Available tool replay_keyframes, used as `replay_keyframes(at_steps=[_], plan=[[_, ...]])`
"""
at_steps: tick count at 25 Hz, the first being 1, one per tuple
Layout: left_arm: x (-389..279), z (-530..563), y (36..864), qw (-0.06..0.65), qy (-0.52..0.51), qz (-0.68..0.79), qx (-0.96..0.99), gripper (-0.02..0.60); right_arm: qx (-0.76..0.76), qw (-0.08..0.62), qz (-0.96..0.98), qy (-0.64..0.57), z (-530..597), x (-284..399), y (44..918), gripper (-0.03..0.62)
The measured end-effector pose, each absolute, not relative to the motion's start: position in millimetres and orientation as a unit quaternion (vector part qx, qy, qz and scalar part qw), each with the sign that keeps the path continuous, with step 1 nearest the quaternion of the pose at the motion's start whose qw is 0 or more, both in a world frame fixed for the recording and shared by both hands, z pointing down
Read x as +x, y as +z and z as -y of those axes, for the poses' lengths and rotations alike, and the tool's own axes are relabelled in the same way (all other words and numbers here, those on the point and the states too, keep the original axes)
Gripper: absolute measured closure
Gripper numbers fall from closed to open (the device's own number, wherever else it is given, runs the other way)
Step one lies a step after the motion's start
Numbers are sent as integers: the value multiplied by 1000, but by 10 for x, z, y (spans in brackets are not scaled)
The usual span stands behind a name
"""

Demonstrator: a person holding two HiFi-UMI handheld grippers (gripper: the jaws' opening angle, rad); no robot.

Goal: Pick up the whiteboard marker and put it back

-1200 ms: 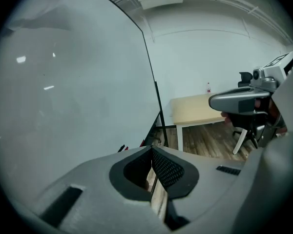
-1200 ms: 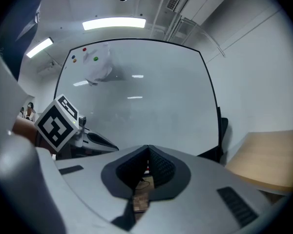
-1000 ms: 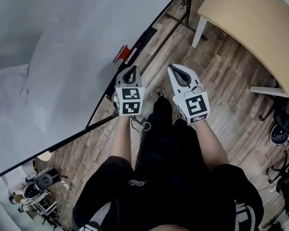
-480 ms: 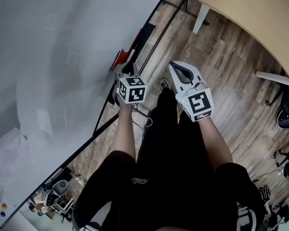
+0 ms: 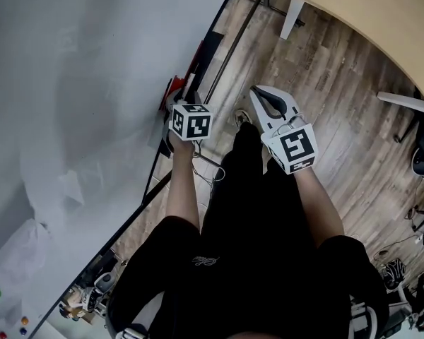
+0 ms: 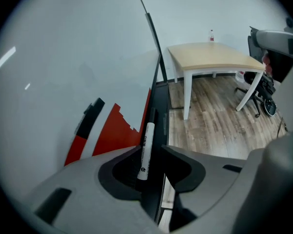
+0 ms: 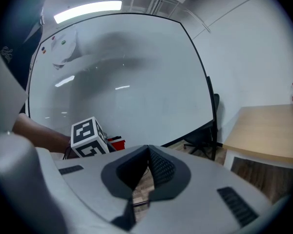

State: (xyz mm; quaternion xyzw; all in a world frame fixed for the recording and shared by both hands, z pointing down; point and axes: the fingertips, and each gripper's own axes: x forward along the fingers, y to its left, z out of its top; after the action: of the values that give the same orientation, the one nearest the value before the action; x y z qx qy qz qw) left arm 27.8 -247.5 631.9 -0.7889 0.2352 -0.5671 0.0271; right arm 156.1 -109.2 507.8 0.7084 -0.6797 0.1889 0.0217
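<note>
Left tool [image 6: 151, 148]: tipped down at the foot of the whiteboard, its jaws have just been opening and stand apart, the whiteboard marker between them with no pad pressing it.
Whiteboard marker [image 6: 146, 146]: white barrel, black cap pointing away, lying lengthwise on the dark tray [image 6: 159, 112].
Right tool [image 7: 147, 150]: jaws together, nothing in them, held over the wood floor [image 5: 339, 97] just beside the left tool.
Red object [image 6: 116, 130]: just left of the marker, against the board.
Whiteboard [image 5: 78, 83]: broad, pale, on a black frame.
Table [image 5: 367, 13]: light wood top, white legs, well apart from the tray.
</note>
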Motion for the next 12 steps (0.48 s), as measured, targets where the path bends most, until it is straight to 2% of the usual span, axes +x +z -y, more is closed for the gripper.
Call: replay_keyframes(at_steps=[7,12], plan=[[210,2544,6415,37,-597,-239,-765,482,717,18,669,198,1065,1547,5157,592],[271,2539,6446,87,-615,-224,-751,494,719,17,663,207,1020,1553,5238,592]])
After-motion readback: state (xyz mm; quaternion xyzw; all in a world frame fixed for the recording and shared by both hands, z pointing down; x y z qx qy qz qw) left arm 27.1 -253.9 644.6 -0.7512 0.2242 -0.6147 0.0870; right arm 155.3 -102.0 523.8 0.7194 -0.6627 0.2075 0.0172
